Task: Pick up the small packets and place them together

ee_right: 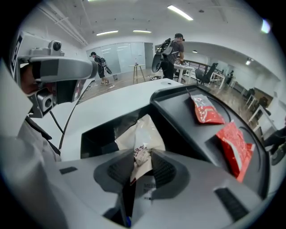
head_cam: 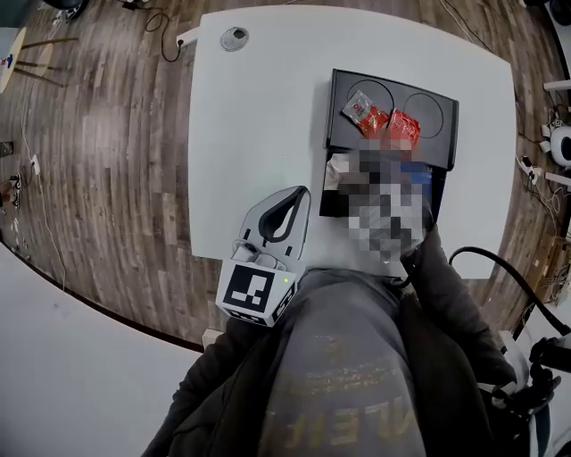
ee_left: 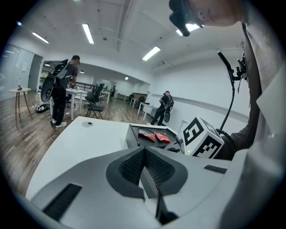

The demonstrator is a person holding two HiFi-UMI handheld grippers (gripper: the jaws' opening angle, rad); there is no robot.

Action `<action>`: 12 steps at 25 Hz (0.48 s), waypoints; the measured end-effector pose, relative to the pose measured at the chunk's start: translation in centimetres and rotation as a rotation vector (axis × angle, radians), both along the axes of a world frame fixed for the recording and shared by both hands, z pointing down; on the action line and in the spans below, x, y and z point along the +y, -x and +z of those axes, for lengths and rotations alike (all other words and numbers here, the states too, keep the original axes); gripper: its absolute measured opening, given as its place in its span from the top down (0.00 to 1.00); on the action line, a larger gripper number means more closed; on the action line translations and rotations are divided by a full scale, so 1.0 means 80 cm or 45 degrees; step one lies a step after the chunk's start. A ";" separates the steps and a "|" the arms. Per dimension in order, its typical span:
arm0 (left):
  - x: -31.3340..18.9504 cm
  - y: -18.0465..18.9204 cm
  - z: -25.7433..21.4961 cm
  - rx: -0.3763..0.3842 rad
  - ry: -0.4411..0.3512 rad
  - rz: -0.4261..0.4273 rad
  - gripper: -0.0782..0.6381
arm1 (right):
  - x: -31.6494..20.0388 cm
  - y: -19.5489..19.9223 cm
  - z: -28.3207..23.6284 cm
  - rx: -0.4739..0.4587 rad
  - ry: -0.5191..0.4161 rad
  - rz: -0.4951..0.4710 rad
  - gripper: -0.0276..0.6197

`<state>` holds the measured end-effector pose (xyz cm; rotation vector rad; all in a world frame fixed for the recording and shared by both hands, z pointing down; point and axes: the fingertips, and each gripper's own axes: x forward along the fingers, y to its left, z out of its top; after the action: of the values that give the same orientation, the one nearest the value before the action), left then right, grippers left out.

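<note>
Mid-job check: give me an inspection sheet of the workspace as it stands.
Surface: white table, black tray on it.
Job's things: two red packets on the tray's raised part; white packet in its open compartment.
Clutter: round fitting in the table's far side.
Grippers: left tongs shut, empty; right tongs pinching the white packet.
Cables: black cable on floor; another beside the person.
Surroundings: wood floor, people in the background.
</note>
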<state>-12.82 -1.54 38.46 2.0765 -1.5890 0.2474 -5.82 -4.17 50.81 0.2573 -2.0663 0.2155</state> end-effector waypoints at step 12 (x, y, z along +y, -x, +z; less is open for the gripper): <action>0.015 -0.007 -0.018 0.002 -0.086 0.043 0.90 | 0.008 -0.001 -0.057 -0.072 -0.134 0.034 0.81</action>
<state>-12.24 -0.35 37.02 2.1554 -1.5831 0.2069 -5.75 -3.53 46.26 0.3468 -2.1343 0.1321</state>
